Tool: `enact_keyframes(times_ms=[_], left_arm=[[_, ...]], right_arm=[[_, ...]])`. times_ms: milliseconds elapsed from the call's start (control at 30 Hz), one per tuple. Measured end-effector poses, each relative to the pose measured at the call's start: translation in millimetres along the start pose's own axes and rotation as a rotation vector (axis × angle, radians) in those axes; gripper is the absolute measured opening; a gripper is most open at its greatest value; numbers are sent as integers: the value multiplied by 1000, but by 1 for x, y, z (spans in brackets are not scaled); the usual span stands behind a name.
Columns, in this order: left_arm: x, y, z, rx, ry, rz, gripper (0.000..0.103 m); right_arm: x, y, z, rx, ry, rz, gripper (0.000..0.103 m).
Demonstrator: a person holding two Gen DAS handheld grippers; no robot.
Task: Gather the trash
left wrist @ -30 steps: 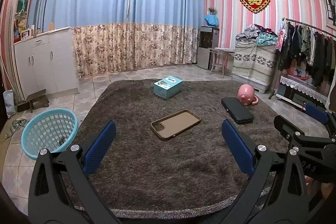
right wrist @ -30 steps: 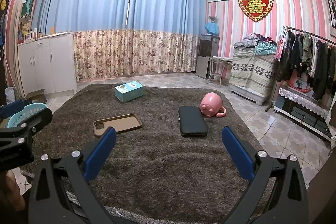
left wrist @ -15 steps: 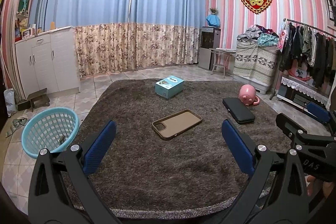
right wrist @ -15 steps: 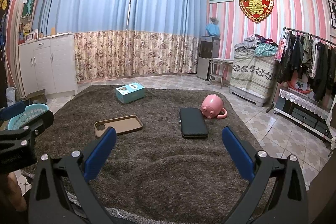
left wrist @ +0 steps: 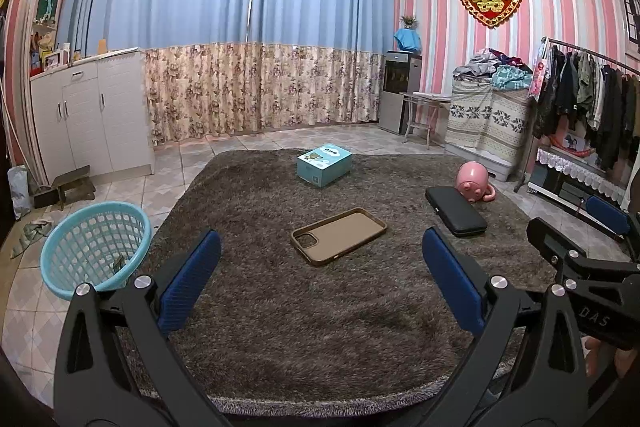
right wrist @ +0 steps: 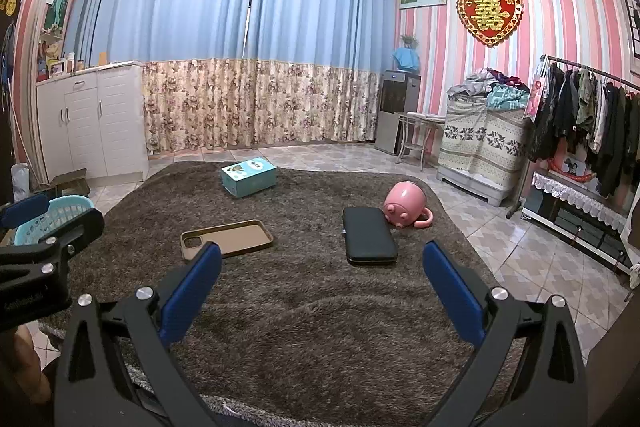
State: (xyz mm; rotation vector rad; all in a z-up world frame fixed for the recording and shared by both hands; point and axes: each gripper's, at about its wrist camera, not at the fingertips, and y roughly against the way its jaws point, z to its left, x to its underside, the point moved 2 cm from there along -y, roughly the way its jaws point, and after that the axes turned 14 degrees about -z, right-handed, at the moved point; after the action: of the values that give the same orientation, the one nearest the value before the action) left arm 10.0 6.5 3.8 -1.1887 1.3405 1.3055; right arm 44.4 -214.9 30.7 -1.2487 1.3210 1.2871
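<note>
We hold both tongs, left [left wrist: 320, 277] and right [right wrist: 320, 277], released and empty over the rug's [left wrist: 320, 327] near edge; the basket [left wrist: 94, 247] off its left edge holds one small scrap [left wrist: 118, 262], and no loose trash shows on the rug.

Basket [right wrist: 52, 217] half behind left gripper [right wrist: 48, 227]

Long blue curtains with floral beige lower panels [left wrist: 256, 59] cover the far wall. A white two-door cabinet [left wrist: 92, 115] stands at the tiled floor's left edge, a small dark wooden stool [left wrist: 74, 185] just beside it. On the striped pink wall hangs a red heart-shaped ornament with gold characters [right wrist: 490, 11]. A metal rack of dark hanging clothes [right wrist: 588, 115] lines the right edge.
</note>
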Motion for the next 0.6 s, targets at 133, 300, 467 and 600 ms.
enact_keyframes(times_ms=[133, 300, 467, 600], left_arm=[[0, 0, 0, 0, 1, 1, 97], [1, -1, 1, -3, 3, 2, 97], [1, -2, 0, -11, 9, 6, 97], [1, -2, -1, -17, 4, 2, 97]], right_arm=[[0, 1, 0, 1, 1, -1, 98], [0, 1, 0, 1, 1, 0, 98], [0, 1, 1, 1, 6, -9, 98], [-1, 1, 1, 0, 0, -15, 98]])
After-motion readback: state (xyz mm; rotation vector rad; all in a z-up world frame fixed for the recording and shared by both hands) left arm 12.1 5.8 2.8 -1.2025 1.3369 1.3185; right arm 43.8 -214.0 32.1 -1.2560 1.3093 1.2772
